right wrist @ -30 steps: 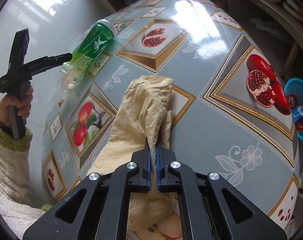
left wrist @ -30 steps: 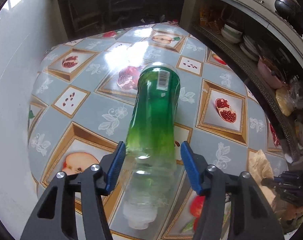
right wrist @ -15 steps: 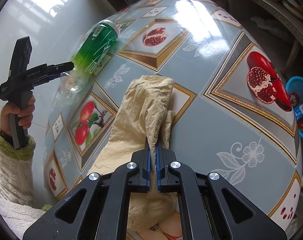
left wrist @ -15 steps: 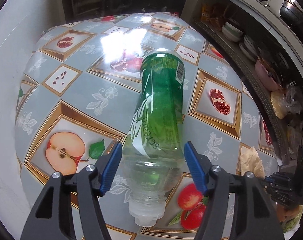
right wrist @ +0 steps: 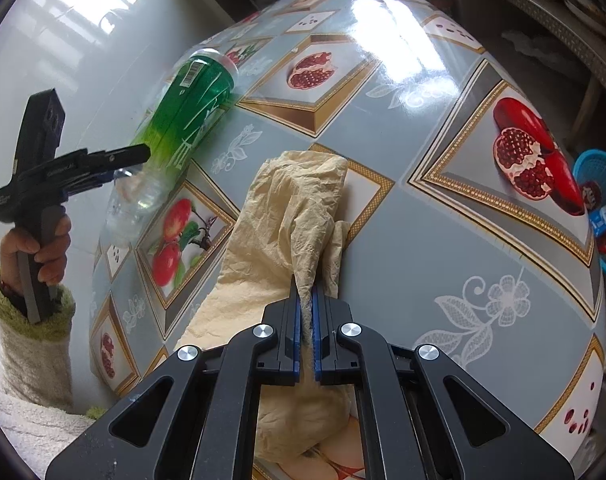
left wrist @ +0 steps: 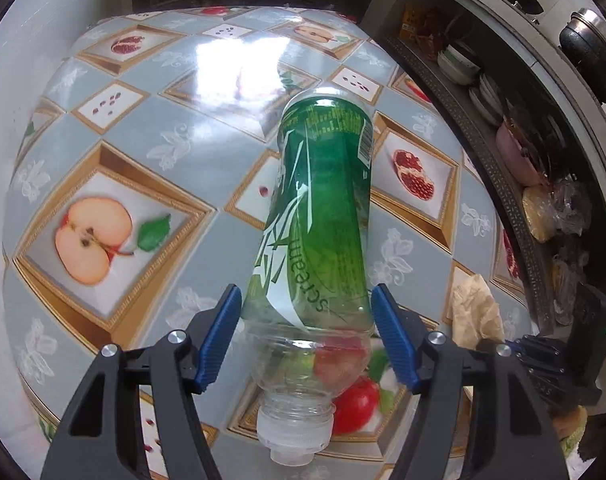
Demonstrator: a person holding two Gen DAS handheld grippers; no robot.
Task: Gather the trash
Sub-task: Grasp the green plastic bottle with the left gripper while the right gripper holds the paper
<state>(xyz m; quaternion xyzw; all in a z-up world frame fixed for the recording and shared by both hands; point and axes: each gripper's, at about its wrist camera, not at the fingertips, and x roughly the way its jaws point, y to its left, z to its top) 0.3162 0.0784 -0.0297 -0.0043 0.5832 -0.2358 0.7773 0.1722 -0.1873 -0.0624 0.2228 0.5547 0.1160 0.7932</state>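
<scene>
A green-labelled clear plastic bottle (left wrist: 323, 208) (right wrist: 187, 120) lies tilted by the left edge of the fruit-patterned table (left wrist: 143, 128), cap end toward my left gripper. The left gripper (left wrist: 305, 312) (right wrist: 103, 164) is open and straddles the bottle's shoulder. Its blue pads (left wrist: 223, 332) sit close against both sides, and I cannot tell if they touch. My right gripper (right wrist: 307, 320) (left wrist: 543, 364) is shut on a fold of crumpled cream paper (right wrist: 295, 208) (left wrist: 475, 308) that rests on the table (right wrist: 443, 208).
A white wall (right wrist: 83, 60) runs along the table's left side. Shelves (left wrist: 503, 120) with bowls and bags stand beyond the right edge. A blue basket (right wrist: 603, 216) holding some items sits on the floor at the far right. A hand (right wrist: 35, 244) in a fleecy sleeve grips the left tool.
The left gripper's jaws have widened and it has slid forward from the bottle's clear neck to its shoulder. The bottle's barcode has turned to the right. The right gripper and paper have not moved.
</scene>
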